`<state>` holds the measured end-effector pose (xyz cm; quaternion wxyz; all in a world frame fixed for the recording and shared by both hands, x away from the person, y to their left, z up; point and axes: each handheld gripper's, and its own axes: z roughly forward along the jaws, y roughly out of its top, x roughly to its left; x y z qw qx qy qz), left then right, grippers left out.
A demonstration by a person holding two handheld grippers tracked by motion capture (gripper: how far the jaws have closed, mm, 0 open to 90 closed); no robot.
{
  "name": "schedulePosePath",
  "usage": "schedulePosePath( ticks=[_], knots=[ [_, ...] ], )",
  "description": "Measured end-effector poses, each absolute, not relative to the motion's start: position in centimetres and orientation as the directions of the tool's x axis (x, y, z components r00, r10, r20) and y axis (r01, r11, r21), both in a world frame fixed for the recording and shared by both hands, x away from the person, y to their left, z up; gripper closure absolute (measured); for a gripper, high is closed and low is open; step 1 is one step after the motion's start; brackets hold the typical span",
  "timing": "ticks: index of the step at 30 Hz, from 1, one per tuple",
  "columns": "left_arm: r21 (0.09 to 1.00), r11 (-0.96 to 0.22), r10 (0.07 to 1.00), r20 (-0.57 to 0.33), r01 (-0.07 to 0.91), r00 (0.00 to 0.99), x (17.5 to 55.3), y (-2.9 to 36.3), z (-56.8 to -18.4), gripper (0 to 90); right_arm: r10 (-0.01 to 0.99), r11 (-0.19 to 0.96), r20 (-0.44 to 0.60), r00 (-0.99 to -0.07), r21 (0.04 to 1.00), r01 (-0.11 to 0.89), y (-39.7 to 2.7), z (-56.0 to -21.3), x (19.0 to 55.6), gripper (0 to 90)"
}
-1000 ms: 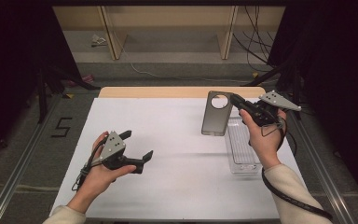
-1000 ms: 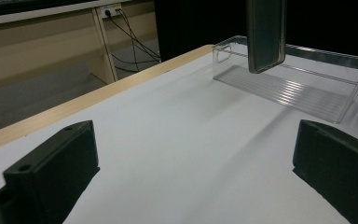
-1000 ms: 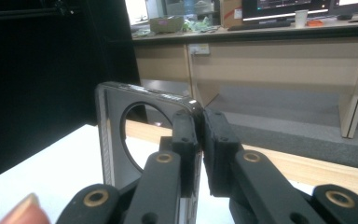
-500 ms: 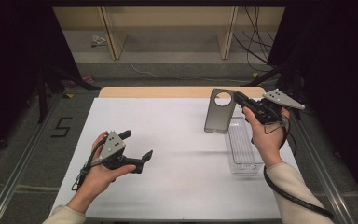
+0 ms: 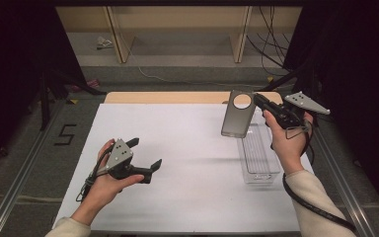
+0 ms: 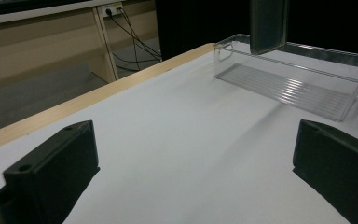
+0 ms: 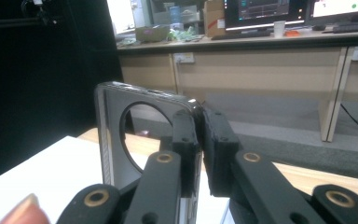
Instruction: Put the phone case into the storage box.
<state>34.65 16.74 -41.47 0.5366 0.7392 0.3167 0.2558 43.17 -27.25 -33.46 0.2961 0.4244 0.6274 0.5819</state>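
High view: a person sat at a white table point(image 5: 187, 143). The right gripper point(image 5: 262, 104) held a grey phone case point(image 5: 238, 114) with a round camera hole, lifted off the table above the far end of a clear plastic tray point(image 5: 259, 157) that lay along the table's right side. The left gripper point(image 5: 145, 157) rested low near the table's left front, jaws apart and holding nothing, well apart from the tray.

Left gripper view: the 2 black jaws stood wide open over bare table. Across the table, the tray sat empty, and the case's lower end point(image 6: 268, 23) hung just above its near end wall.

Right gripper view: the jaws were clamped on 1 edge of the case point(image 7: 121, 135), beside the round hole. The grip looked thin and near a corner, so the case could swing or slip out if the hand tilted, and its free end might knock the light tray aside on the way down.

Compared with 1 second earlier, the case had risen and moved farther from the person, tilting more upright; the left gripper had not moved.
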Motion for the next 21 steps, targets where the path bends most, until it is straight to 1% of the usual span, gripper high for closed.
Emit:
schedulePosePath(
  ticks=[21],
  knots=[
    [0.956,-0.219,0.748,0.034,0.197,0.663,34.8,17.0,-41.5,0.0,0.913,-0.042,0.102,-0.396,0.987,0.157,-29.7,-33.0,43.5,84.5]
  ],
)
